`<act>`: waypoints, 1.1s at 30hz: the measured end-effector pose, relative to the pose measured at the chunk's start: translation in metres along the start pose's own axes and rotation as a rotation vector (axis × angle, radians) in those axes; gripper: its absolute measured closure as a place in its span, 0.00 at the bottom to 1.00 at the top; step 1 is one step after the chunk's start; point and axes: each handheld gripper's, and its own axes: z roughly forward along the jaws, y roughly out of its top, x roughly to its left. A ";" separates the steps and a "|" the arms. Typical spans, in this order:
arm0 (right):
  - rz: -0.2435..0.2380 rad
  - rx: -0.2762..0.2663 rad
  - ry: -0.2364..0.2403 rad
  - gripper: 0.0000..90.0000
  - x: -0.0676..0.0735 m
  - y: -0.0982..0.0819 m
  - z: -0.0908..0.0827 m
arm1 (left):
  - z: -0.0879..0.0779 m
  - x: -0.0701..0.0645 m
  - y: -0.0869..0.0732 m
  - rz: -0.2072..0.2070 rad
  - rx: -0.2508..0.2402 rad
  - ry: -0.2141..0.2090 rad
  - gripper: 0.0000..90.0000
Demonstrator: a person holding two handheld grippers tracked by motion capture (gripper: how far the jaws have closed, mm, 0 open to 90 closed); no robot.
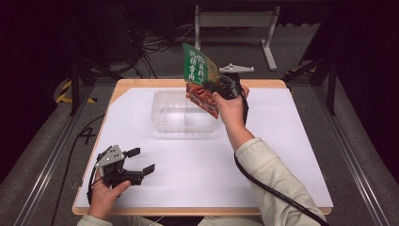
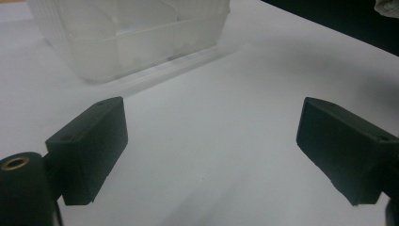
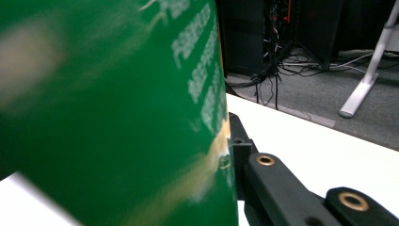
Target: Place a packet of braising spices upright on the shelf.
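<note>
Lab recording bay: dark curtains, floor cables (image 1: 155, 44), hazard tape (image 1: 63, 92), white-covered table (image 1: 291, 141).

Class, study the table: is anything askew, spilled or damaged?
Nothing stands out. The green snack packet is held tilted in the right gripper above the clear plastic tub, which sits upright with nothing spilled.
</note>
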 end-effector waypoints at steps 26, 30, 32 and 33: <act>0.039 -0.018 -0.070 1.00 0.007 -0.010 0.024 | -0.011 -0.003 -0.008 -0.002 0.001 0.024 0.11; 0.038 -0.020 -0.073 1.00 0.007 -0.014 0.026 | -0.011 -0.003 -0.008 -0.005 0.004 0.019 0.11; 0.034 -0.016 -0.074 1.00 0.006 -0.017 0.028 | -0.011 -0.003 -0.008 -0.003 0.004 0.019 0.11; 0.034 -0.015 -0.075 1.00 0.006 -0.019 0.029 | -0.010 -0.003 -0.008 -0.005 0.004 0.018 0.11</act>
